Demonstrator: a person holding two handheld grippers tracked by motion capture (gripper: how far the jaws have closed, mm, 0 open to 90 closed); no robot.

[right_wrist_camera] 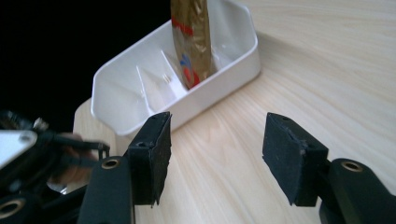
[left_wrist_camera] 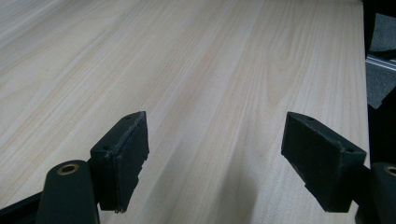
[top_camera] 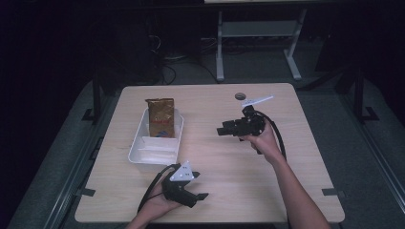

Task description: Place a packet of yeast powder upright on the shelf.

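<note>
Gold foil pouch [right_wrist_camera: 192, 42] upright in white plastic tray [right_wrist_camera: 140, 60], well beyond right gripper [right_wrist_camera: 215, 154], fingers apart, empty; left gripper [left_wrist_camera: 212, 158] likewise spread over desk [left_wrist_camera: 210, 56].

Gold pouch [top_camera: 160, 117] upright in white tray [top_camera: 139, 145]

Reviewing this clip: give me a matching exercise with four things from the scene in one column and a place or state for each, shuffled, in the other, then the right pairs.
Things:
1. gold packet
2. white bin
3. left tool
4. right tool

Places or states:
A. near the table's front edge, jaws open over bare wood
B. stands upright in the bin's far compartment
C. on the left part of the table, near compartments with nothing in them
D. above mid-table, open jaws pointing toward the bin

Pairs: 1-B, 2-C, 3-A, 4-D
</note>
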